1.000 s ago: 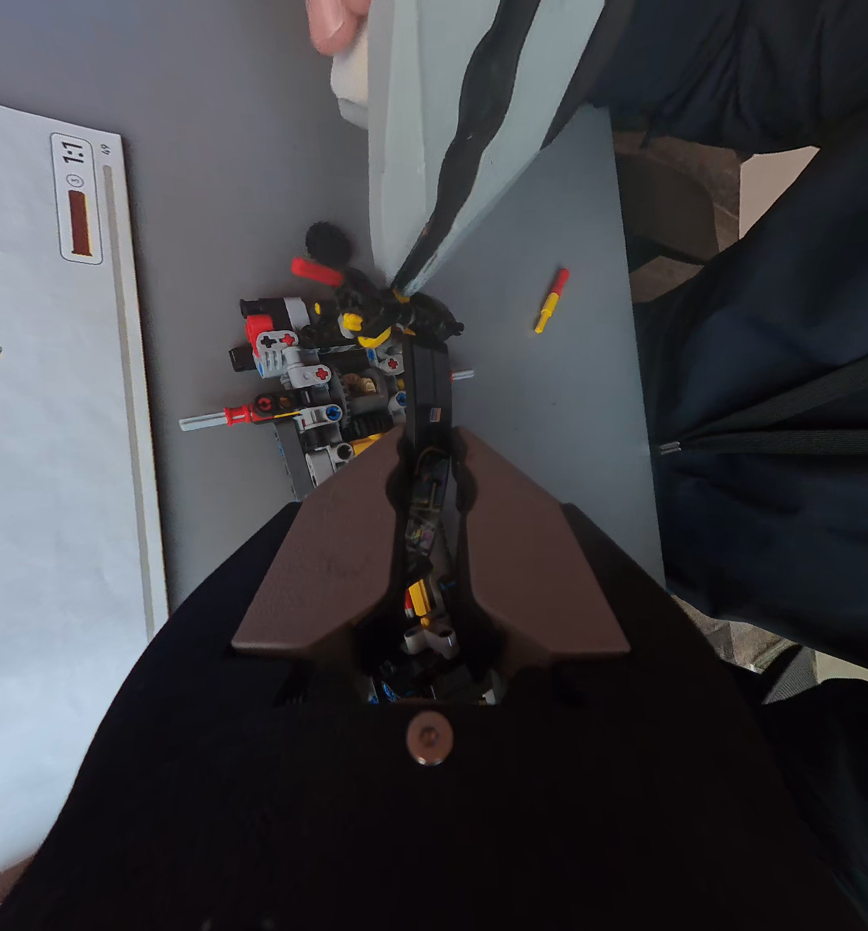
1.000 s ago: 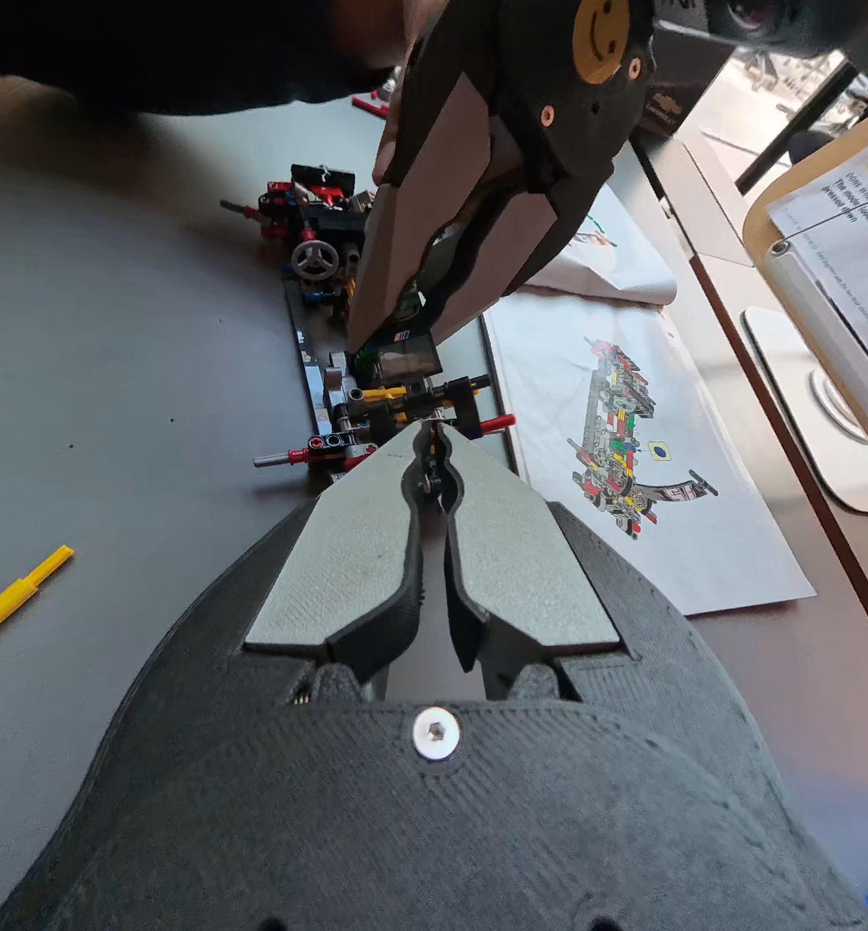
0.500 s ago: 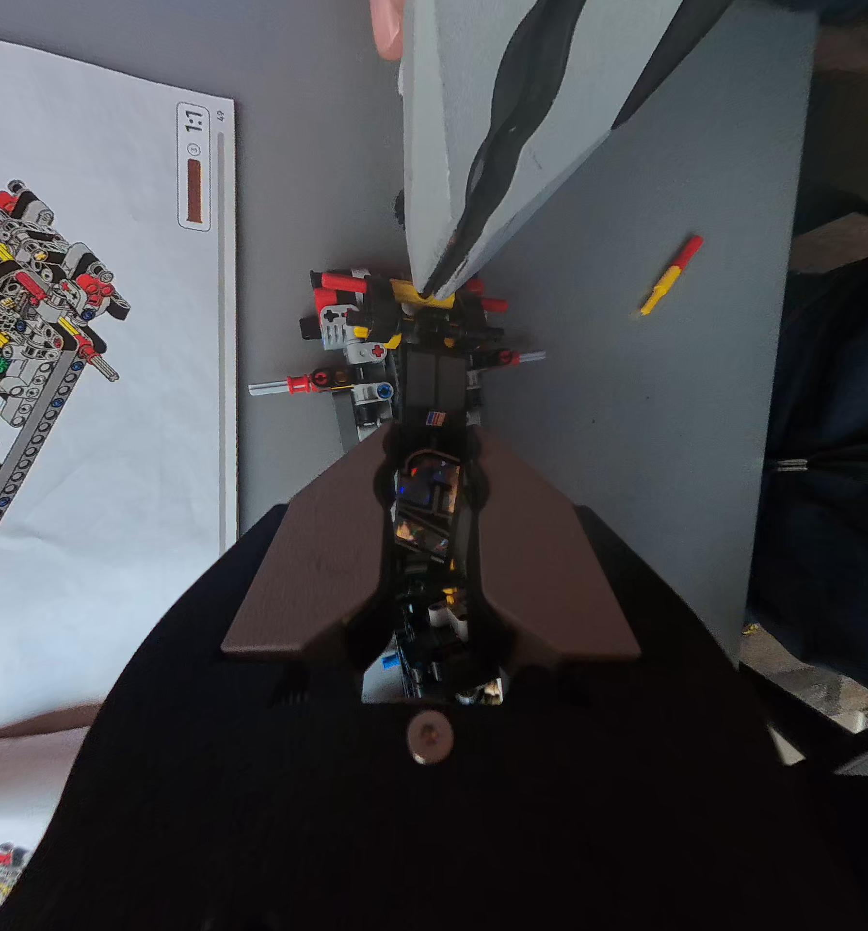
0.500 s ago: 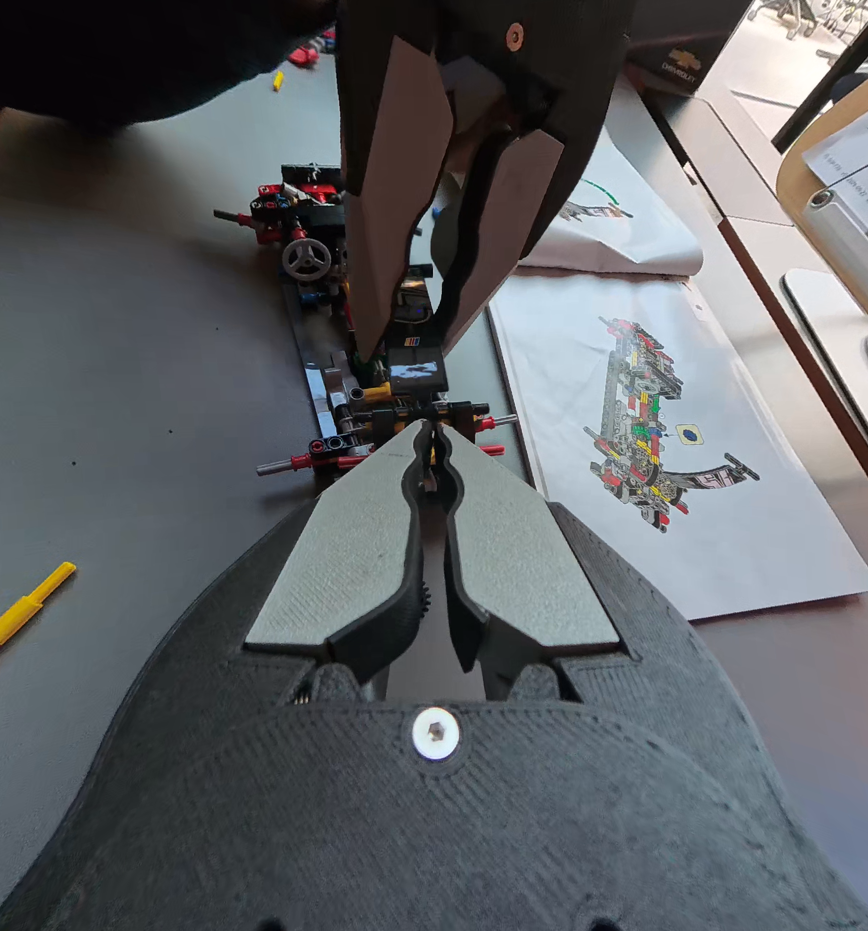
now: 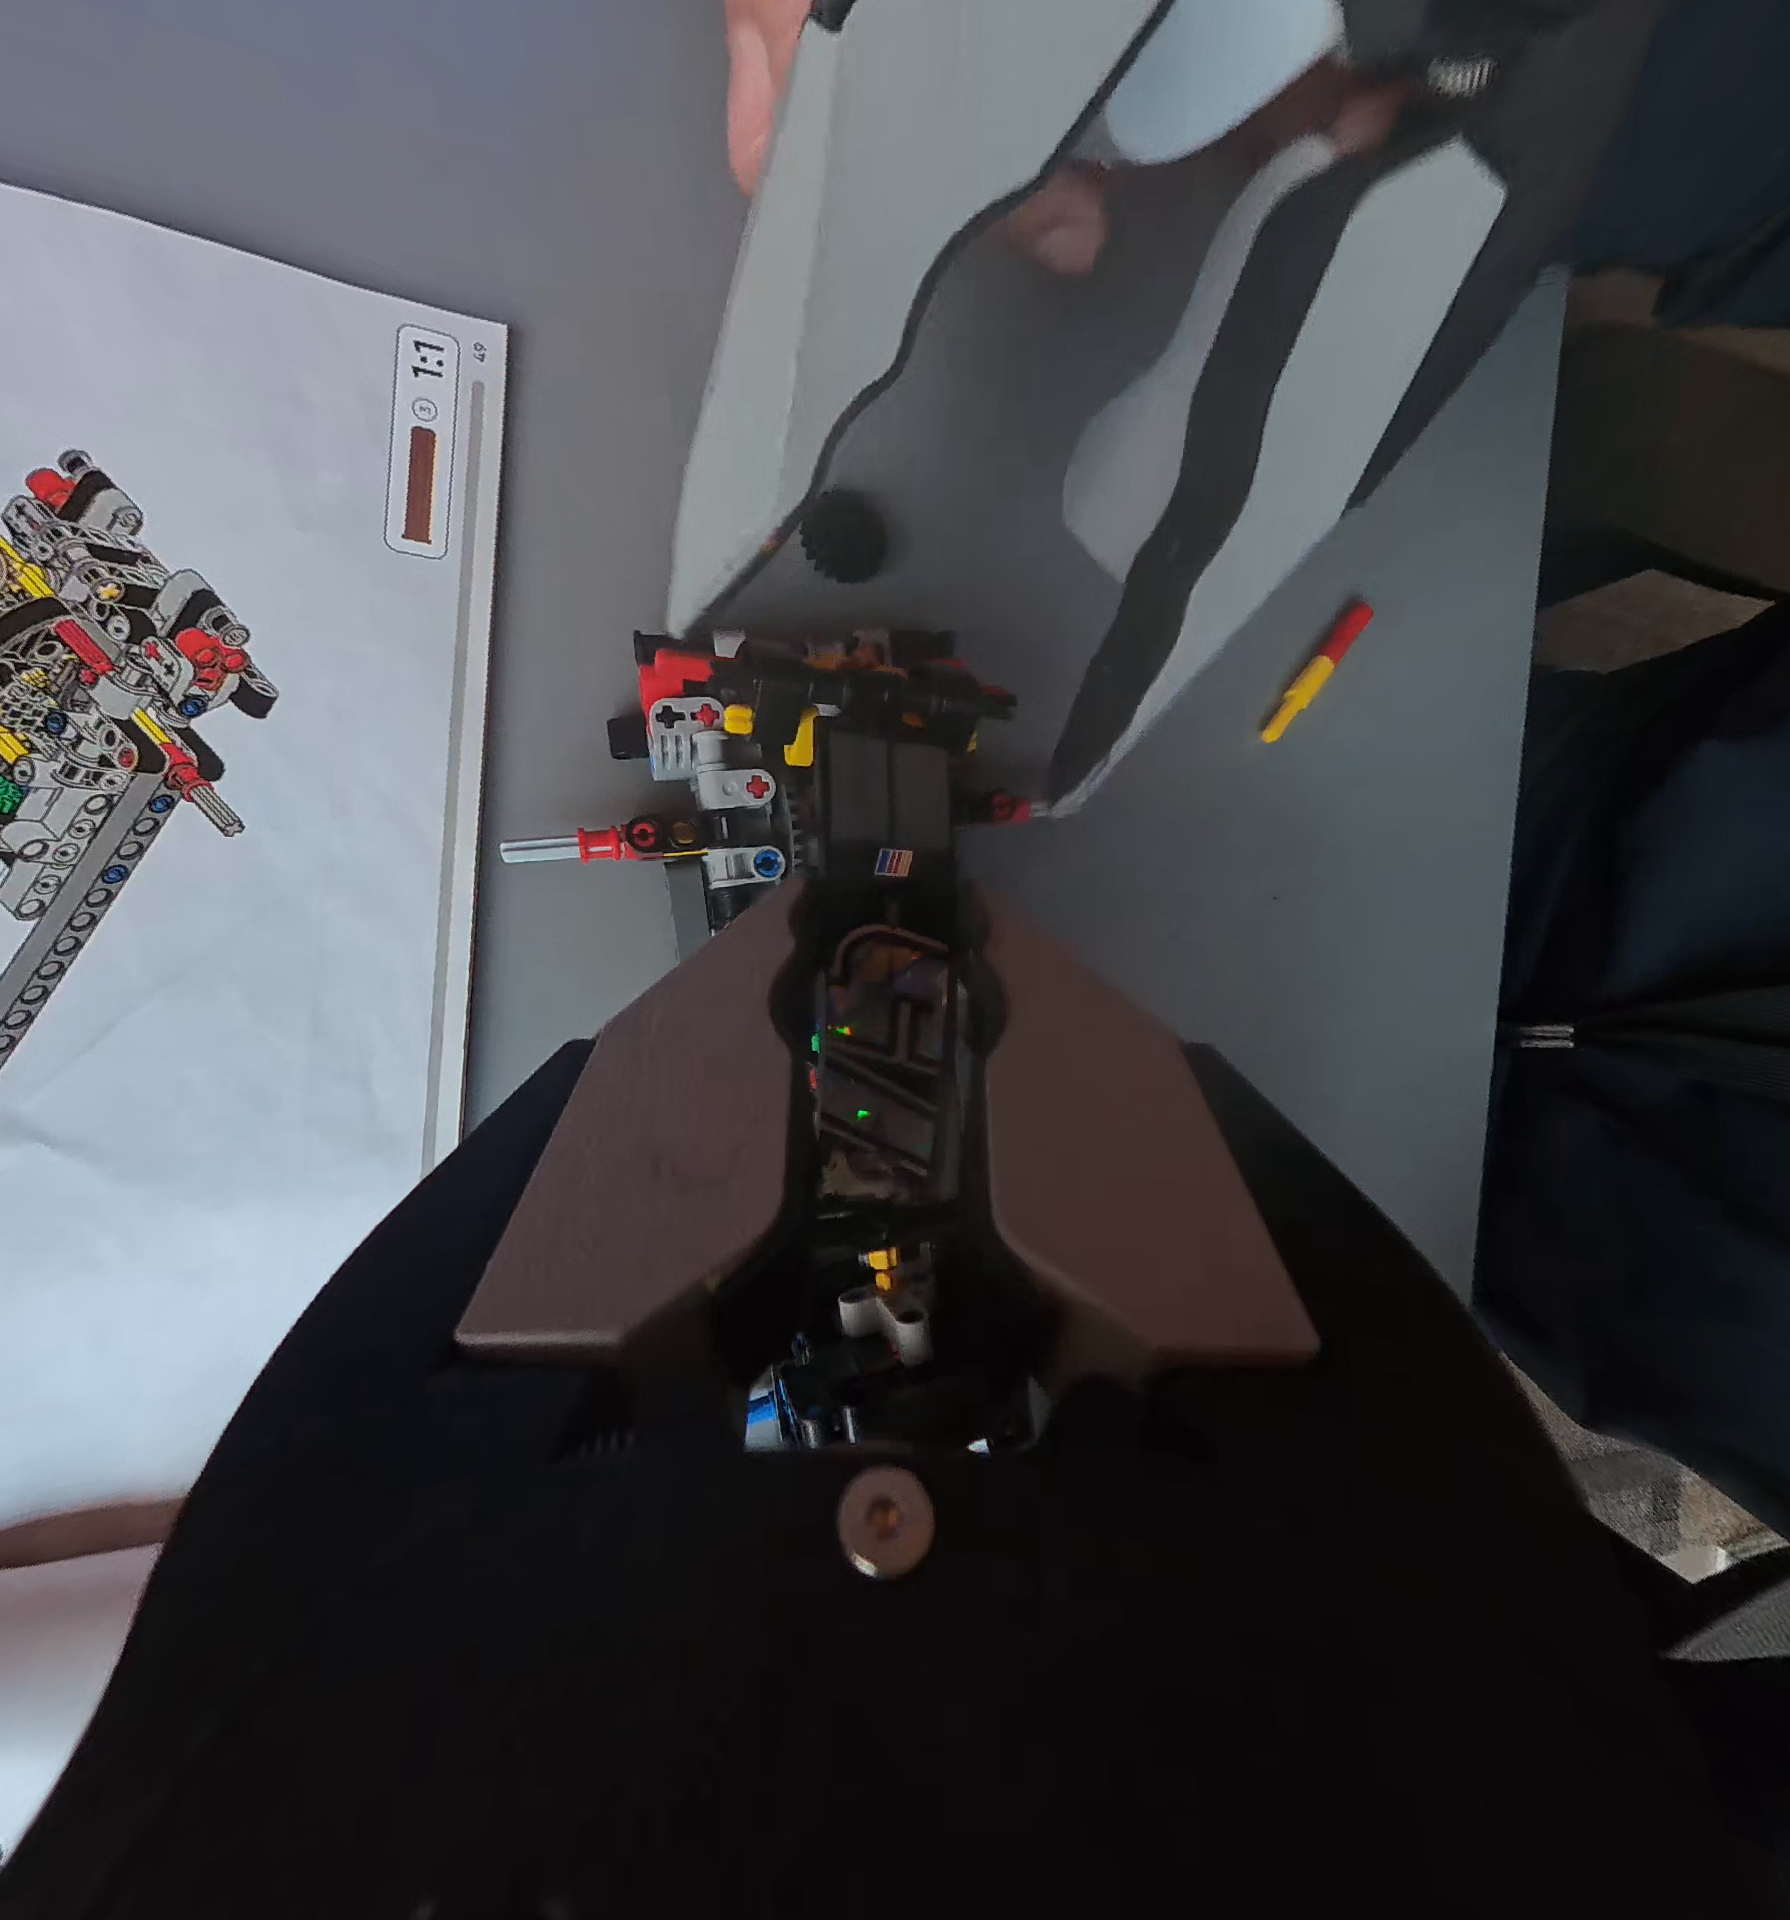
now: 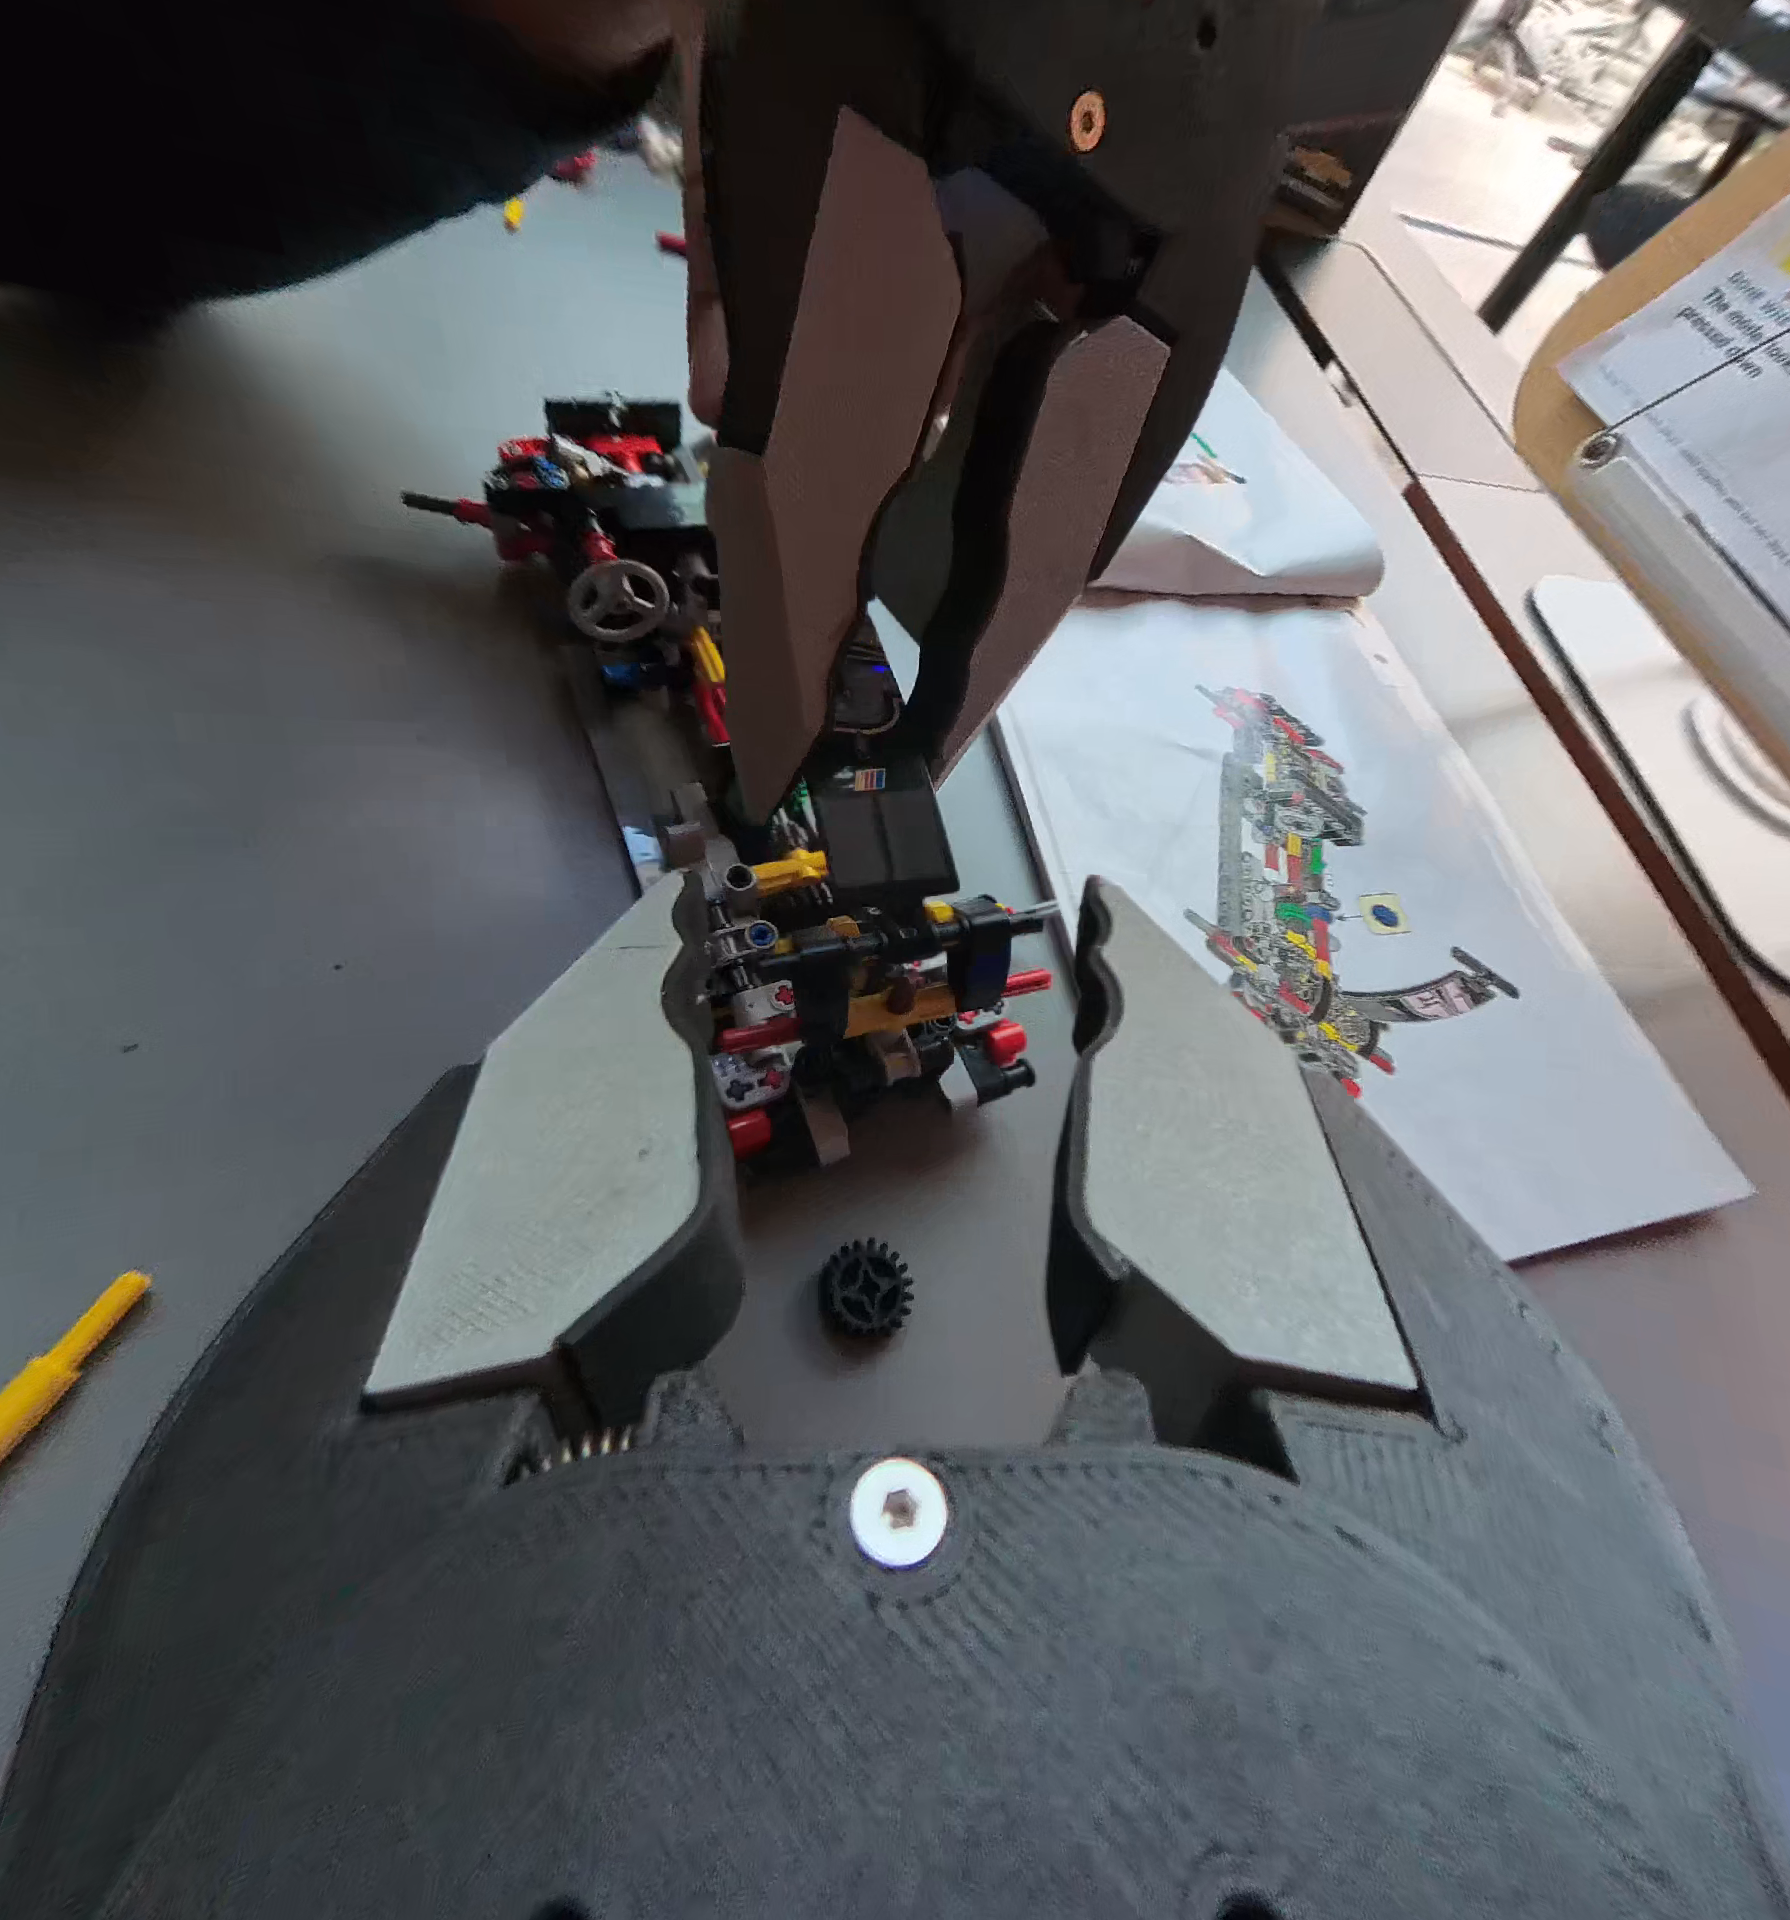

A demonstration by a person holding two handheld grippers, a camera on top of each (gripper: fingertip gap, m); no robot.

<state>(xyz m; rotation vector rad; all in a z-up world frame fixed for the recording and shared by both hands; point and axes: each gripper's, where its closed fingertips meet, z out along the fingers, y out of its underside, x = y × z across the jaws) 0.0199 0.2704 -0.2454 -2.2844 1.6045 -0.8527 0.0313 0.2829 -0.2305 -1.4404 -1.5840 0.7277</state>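
A brick-built car chassis [image 5: 725, 748] of black, grey, red and yellow parts lies on the grey table [image 5: 1234, 987]. My left gripper [image 5: 889, 904], with brown fingers, is shut on the model's black middle panel [image 5: 886, 800] from above. The right wrist view shows it [image 6: 855, 769] clamped on that panel [image 6: 886, 842]. My right gripper [image 6: 891, 899], with grey fingers, is open wide and straddles the model's near end [image 6: 870, 997] without pressing on it. A small black gear [image 6: 867, 1286] lies loose on the table between its fingers. The gear also shows in the left wrist view [image 5: 842, 535].
An open instruction booklet [image 6: 1338, 935] lies beside the model, and shows in the left wrist view [image 5: 195, 727]. A red and yellow pin [image 6: 29, 1382] lies loose on the table, near its edge [image 5: 1317, 673]. A wooden stand with papers [image 6: 1701, 416] stands at the right. A person's dark clothing [image 5: 1701, 935] is beyond the table edge. Only a small space, under 4 cm, lies between the two pairs of fingers.
My right gripper was shut at the model's near end and has opened wide around it. My left gripper widened a little a second ago and stays on the black panel.
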